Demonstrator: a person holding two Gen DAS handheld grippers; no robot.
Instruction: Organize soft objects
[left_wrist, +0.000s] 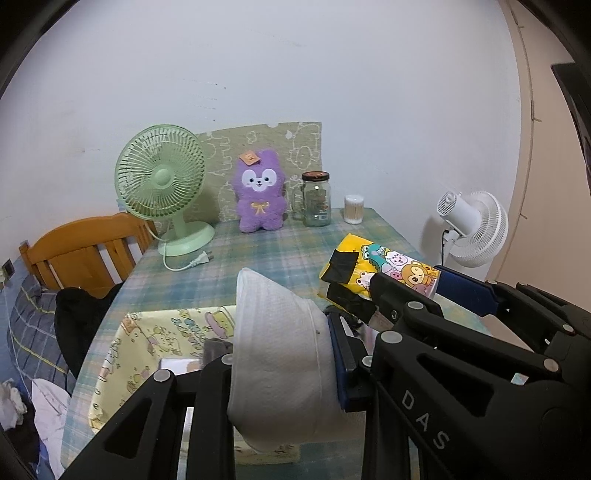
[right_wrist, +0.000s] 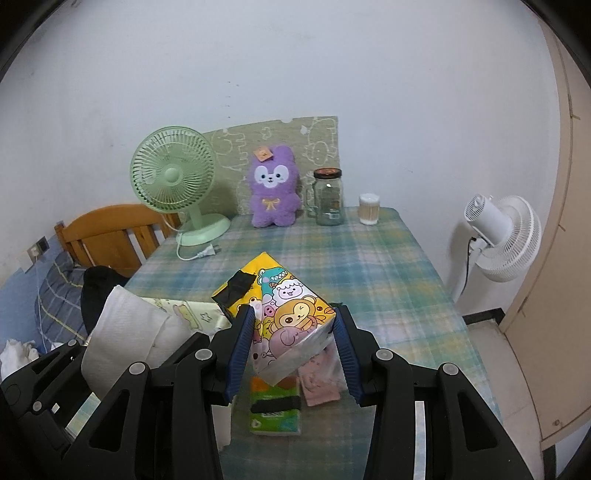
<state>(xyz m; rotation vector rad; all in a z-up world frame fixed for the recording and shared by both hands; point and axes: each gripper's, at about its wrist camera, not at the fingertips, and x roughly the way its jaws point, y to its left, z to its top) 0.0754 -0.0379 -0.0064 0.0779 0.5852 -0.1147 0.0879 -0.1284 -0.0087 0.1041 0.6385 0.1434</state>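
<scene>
My left gripper (left_wrist: 280, 354) is shut on a white paper roll (left_wrist: 280, 354) and holds it above a yellow cartoon-print fabric basket (left_wrist: 155, 336) at the table's near left. My right gripper (right_wrist: 293, 336) is shut on a yellow cartoon tissue pack (right_wrist: 284, 306), lifted above the table; it also shows in the left wrist view (left_wrist: 384, 269). Below it lie a green tissue pack (right_wrist: 275, 410) and a pink pack (right_wrist: 319, 384). A purple plush toy (right_wrist: 273, 184) sits at the back.
A green desk fan (right_wrist: 173, 177) with its loose plug stands back left. A glass jar (right_wrist: 328, 197) and a cotton swab tub (right_wrist: 369, 208) stand back right. A white fan (right_wrist: 506, 236) stands off the table's right edge. A wooden bed frame (right_wrist: 110, 232) is at left.
</scene>
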